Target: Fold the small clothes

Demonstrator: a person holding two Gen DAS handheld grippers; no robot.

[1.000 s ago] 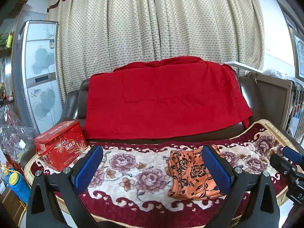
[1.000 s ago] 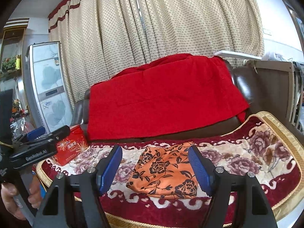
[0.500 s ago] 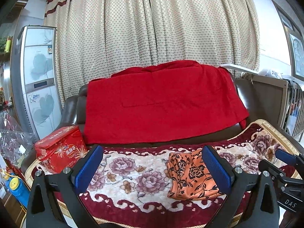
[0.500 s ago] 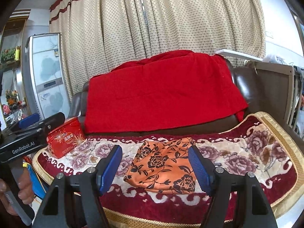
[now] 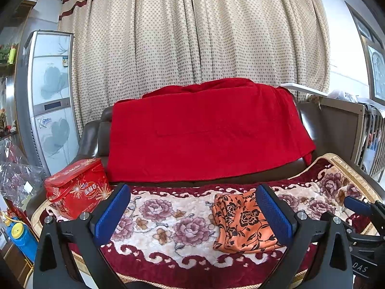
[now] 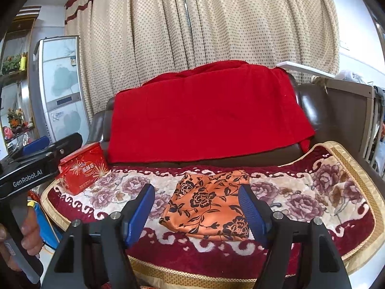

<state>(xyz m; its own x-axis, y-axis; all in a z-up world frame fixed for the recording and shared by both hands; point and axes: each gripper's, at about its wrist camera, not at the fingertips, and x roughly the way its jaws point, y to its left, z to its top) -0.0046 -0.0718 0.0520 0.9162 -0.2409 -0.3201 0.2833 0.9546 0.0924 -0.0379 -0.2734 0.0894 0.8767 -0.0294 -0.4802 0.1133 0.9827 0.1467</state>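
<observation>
An orange cloth with black flowers (image 5: 240, 221) lies crumpled on the flowered blanket (image 5: 168, 228) that covers the sofa seat. In the right wrist view the cloth (image 6: 209, 204) sits straight ahead between the fingers. My left gripper (image 5: 193, 214) is open and empty, held above the seat's front edge, with the cloth by its right finger. My right gripper (image 6: 197, 210) is open and empty, in front of the cloth and apart from it. The left gripper (image 6: 36, 163) also shows at the left of the right wrist view.
A red tin box (image 5: 77, 187) stands on the seat's left end. A red blanket (image 5: 204, 130) hangs over the sofa back. A white cabinet (image 5: 50, 101) stands at left, curtains behind. A blue and yellow bottle (image 5: 19, 238) sits low left. A wooden crib (image 5: 349, 130) stands at right.
Both grippers have pulled back and risen a little from the sofa, so the seat sits lower in view. The cloth has not moved. Both stay open.
</observation>
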